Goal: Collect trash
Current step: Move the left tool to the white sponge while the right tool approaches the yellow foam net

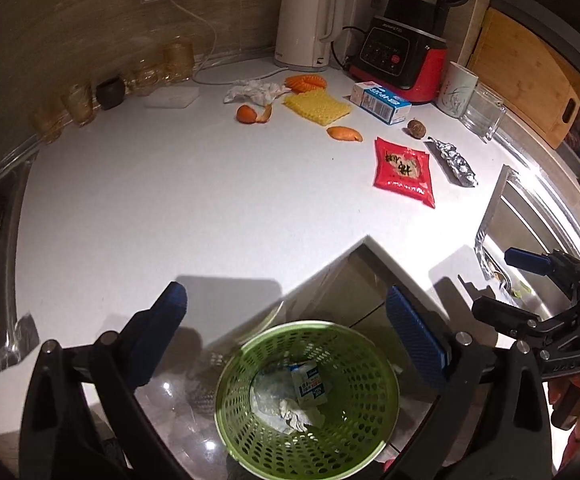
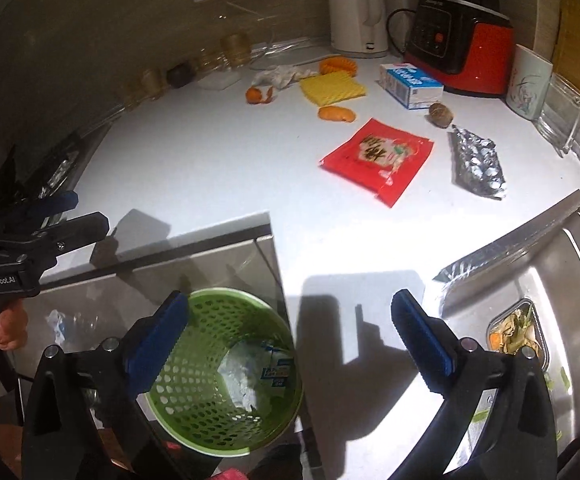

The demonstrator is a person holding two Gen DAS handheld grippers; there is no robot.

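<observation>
A green mesh bin (image 1: 308, 396) (image 2: 218, 372) stands on the floor below the counter corner, with crumpled paper and a small carton inside. Trash lies on the white counter: a red snack packet (image 1: 404, 172) (image 2: 378, 158), crumpled foil (image 1: 452, 160) (image 2: 478, 162), orange peels (image 1: 344, 133) (image 2: 336, 113), a crumpled tissue (image 1: 256, 91) (image 2: 278, 76) and a blue-white carton (image 1: 380, 102) (image 2: 410, 86). My left gripper (image 1: 286, 328) is open and empty above the bin. My right gripper (image 2: 290, 332) is open and empty over the counter edge beside the bin.
A white kettle (image 1: 310, 26), a red blender (image 1: 402, 60), a cup (image 1: 456, 88) and a glass container (image 1: 484, 110) stand at the back. A yellow sponge (image 1: 316, 106) lies near the peels. A steel sink (image 2: 530, 292) with food scraps is at the right. Glass jars (image 1: 78, 104) line the left wall.
</observation>
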